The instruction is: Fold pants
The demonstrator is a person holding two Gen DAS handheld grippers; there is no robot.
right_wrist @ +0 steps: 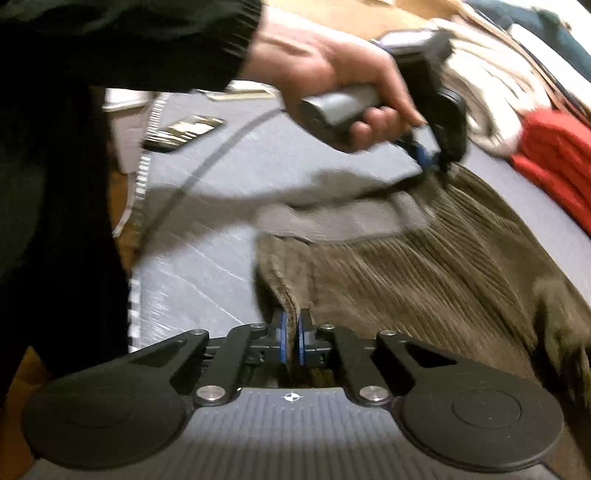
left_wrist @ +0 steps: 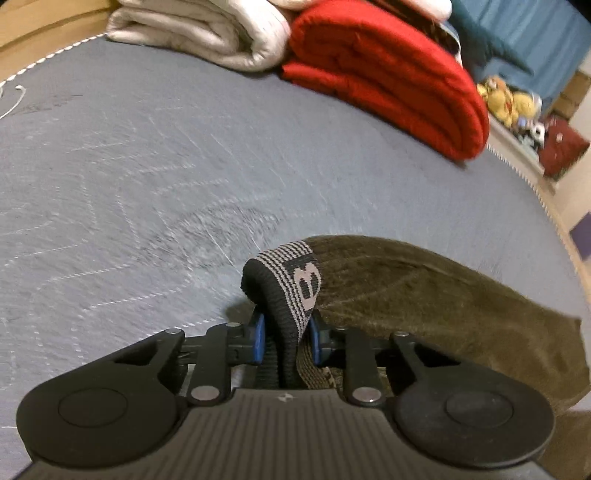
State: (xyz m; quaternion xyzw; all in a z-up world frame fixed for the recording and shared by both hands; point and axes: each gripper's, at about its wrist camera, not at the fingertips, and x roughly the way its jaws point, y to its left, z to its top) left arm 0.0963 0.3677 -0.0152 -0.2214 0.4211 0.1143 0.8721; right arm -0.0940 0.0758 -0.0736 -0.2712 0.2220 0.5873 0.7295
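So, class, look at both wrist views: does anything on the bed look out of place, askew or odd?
Nothing looks damaged or spilled. The brown pants lie rumpled and partly lifted off the grey mattress, since the left gripper pinches the striped waistband and the right gripper pinches another edge. The red blanket sits folded at the far side.

A wide grey-blue quilted mattress cover [left_wrist: 155, 155] with pale zigzag stitching is spreading across the bed, a white corded edge running along its rim. A folded cream-white padded quilt [left_wrist: 207, 33] is lying at the far side, touching a folded bright red fleece blanket [left_wrist: 384, 77]. Beyond them a teal-blue cloth [left_wrist: 524, 33] is hanging. Yellow plush toys [left_wrist: 504, 98] are sitting on a pale ledge beside a dark red bag [left_wrist: 561, 149]. Brown wooden flooring [right_wrist: 122, 192] is showing past the bed's edge.
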